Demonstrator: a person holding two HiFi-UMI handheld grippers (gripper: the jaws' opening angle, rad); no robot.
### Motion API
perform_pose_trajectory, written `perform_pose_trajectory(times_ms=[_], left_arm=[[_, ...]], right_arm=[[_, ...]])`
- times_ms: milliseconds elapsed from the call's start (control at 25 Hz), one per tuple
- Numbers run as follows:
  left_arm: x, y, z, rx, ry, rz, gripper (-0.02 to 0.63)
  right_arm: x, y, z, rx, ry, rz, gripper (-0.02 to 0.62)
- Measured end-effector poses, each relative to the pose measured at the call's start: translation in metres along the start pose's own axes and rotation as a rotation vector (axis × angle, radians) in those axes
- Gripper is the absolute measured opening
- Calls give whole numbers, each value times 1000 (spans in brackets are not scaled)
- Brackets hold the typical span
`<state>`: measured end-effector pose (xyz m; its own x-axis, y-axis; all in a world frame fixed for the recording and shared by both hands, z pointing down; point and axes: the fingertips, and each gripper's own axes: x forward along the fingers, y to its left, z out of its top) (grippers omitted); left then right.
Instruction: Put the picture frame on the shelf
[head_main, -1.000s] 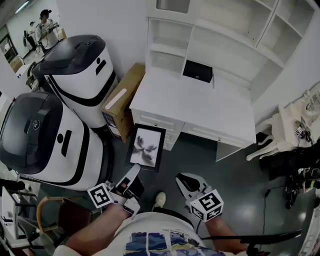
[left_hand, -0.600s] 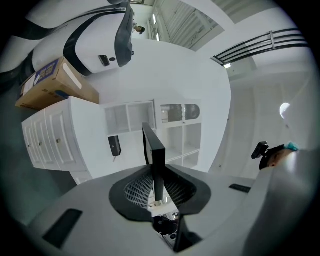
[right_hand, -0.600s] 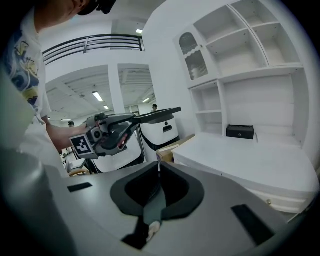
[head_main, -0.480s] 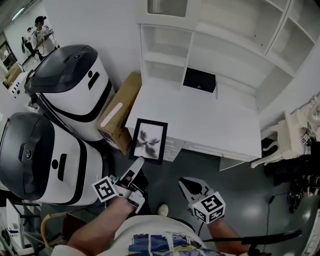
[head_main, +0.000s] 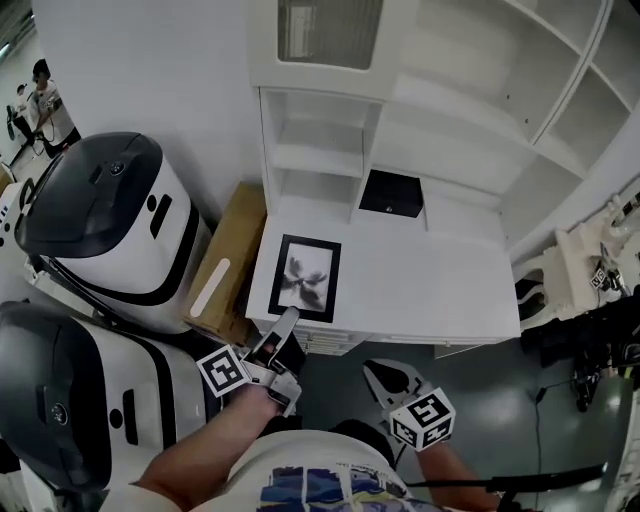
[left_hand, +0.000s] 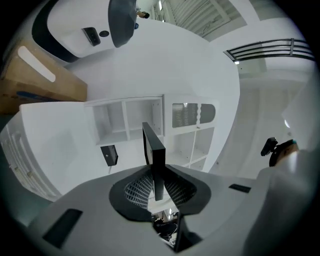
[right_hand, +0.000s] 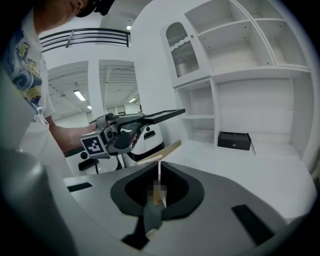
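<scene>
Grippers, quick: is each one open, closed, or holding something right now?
Left gripper: closed on the picture frame.
Right gripper: closed, holding nothing.

A white desk (head_main: 440, 290) stands against a white wall (head_main: 150, 70), dark grey floor (head_main: 540, 400) below

- From the head, we are looking steeply down onto the desk (head_main: 450, 290).
- Riding the left gripper (head_main: 284, 325), we are facing the shelf (left_hand: 125, 120), close along the frame (left_hand: 155, 150) edge.
- Riding the right gripper (head_main: 380, 375), we are looking low across the desk; all three views are sharing the box (head_main: 390, 193) and frame.
</scene>
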<state>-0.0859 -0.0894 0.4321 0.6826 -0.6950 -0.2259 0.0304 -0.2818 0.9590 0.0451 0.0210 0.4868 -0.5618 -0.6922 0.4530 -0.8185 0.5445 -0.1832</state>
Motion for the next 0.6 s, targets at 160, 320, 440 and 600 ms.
perform_pose_trajectory(times_ms=[160, 320, 440, 600], left_arm=[[38, 15, 36, 9, 19, -9, 76], [76, 28, 56, 6, -1, -7, 77], [107, 36, 70, 7, -22, -13, 77], [147, 51, 90, 2, -57, -19, 77]], right_arm=[[29, -13, 17, 32, -8, -23, 35], [42, -34, 30, 22, 0, -7, 35], [52, -60, 43, 7, -4, 12, 35], [65, -94, 61, -34, 1, 54, 35]])
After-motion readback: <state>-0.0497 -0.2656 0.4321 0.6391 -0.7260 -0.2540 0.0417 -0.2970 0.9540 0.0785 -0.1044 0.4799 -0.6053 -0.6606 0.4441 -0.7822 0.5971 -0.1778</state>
